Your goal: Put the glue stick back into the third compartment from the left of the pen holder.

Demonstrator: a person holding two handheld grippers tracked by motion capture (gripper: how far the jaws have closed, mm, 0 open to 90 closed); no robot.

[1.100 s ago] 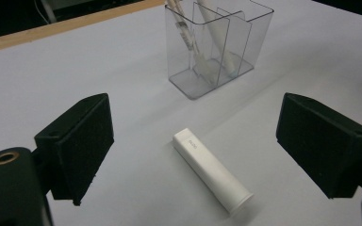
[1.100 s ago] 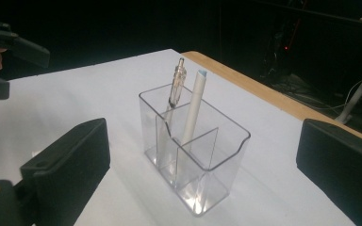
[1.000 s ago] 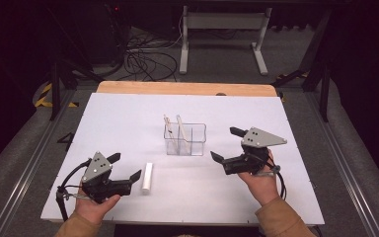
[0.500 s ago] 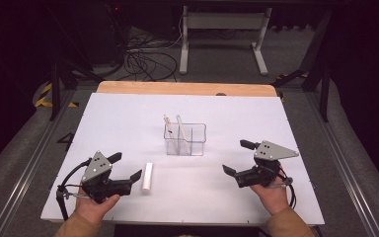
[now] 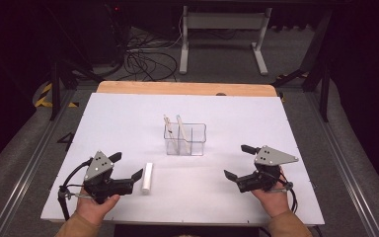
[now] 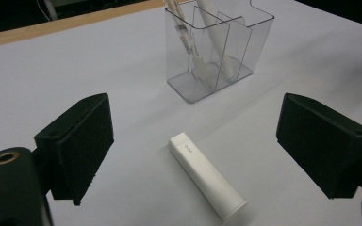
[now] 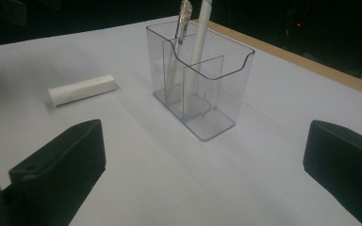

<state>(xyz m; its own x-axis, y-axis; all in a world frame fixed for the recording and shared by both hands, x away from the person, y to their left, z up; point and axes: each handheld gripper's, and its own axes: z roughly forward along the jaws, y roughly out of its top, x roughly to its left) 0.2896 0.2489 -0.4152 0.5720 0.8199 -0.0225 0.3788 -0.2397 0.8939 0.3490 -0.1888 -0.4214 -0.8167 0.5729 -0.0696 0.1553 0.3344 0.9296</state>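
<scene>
Left tool (image 5: 128,170): jaws wide apart, nothing between them; low over the desk, aimed at the white tube just beyond the tips.
Right tool (image 5: 237,162): jaws wide apart as well, nothing gripped; low over the near right of the desk, facing the clear holder.
White tube (image 6: 206,175): flat on the desk (image 5: 128,123), just in front of the left tool, between the lines of its two jaws in the left gripper view, touched by neither.
Look of the tube: short, plain white, squared at the end toward the holder, round with a small rim at the near end; faint small lettering near the squared end, too small to read.
Clear holder (image 5: 185,139): upright near the middle of the desk, beyond the tube and well apart from it; see-through walls with inner dividers making several compartments.
Inside the holder: a white stick (image 7: 199,28) and a thinner pen-like thing (image 7: 184,16), both leaning in the far compartments; near compartments bare.
Done so far, by judgement: two things already standing in the holder.
Left to do, by judgement: closing on the tube, lifting it, standing it in a free compartment.
</scene>
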